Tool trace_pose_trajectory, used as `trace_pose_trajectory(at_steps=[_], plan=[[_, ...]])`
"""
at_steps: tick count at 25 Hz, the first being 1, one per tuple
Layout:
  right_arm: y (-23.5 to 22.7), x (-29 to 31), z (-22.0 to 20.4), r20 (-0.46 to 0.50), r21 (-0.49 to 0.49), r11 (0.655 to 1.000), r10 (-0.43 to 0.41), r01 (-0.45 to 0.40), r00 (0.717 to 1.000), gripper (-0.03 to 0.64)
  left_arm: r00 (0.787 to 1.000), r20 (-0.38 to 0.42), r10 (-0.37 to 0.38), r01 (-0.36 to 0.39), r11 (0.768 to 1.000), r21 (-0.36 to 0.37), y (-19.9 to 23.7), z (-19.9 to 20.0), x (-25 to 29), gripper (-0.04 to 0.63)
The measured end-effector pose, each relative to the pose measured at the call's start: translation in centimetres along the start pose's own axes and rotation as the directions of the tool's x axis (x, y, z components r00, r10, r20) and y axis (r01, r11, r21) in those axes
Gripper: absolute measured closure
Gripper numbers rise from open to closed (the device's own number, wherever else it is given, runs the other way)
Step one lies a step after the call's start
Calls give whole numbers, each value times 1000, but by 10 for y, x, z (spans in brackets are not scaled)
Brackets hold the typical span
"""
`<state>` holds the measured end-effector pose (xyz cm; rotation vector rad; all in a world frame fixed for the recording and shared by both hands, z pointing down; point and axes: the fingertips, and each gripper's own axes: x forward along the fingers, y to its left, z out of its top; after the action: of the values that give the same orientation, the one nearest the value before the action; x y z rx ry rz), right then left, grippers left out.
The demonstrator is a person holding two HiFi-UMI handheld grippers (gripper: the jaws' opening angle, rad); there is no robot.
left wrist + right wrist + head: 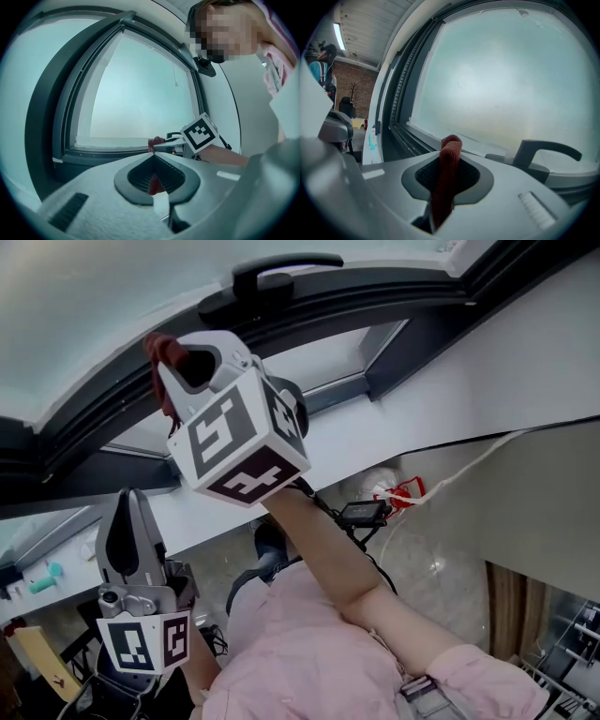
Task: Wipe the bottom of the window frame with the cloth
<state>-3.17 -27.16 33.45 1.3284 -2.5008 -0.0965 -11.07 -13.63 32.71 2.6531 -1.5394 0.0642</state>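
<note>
A red cloth (163,351) is pinched in my right gripper (171,360), which is shut on it and raised against the dark bottom rail of the window frame (84,432). In the right gripper view the cloth (451,144) stands folded between the jaws of the right gripper (449,160), close to the frame (412,138) and the frosted glass. My left gripper (129,495) hangs lower left, below the sill, jaws together. From the left gripper (153,157) view I see the cloth (156,141) at the frame (103,154); a red patch shows in its jaw gap, unclear what.
A black window handle (281,273) sits on the frame above my right gripper, also the handle (543,149). The white sill (441,390) runs below the frame. A teal object (44,577) lies far left. A black device (361,514) and red cable (403,491) lie on the floor.
</note>
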Motion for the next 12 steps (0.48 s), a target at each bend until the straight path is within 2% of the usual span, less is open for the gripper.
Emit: trace_pose_trajectory(at_steps=[5,8,12], plan=[[-17,-19,-7,-13,13,1000,-10,10,1000,560,1000,0,-20,20,1000,19,-24,-2,8,595],[-36,-42,2,5,1,1000,-9,9,1000,560,1000,29,-6,5,999,37,-51,10,10,595],[-28,-27,-4,6,15,1000,6,-7,1000,560,999,30,30,-31,999,39,-38,3,5,595]])
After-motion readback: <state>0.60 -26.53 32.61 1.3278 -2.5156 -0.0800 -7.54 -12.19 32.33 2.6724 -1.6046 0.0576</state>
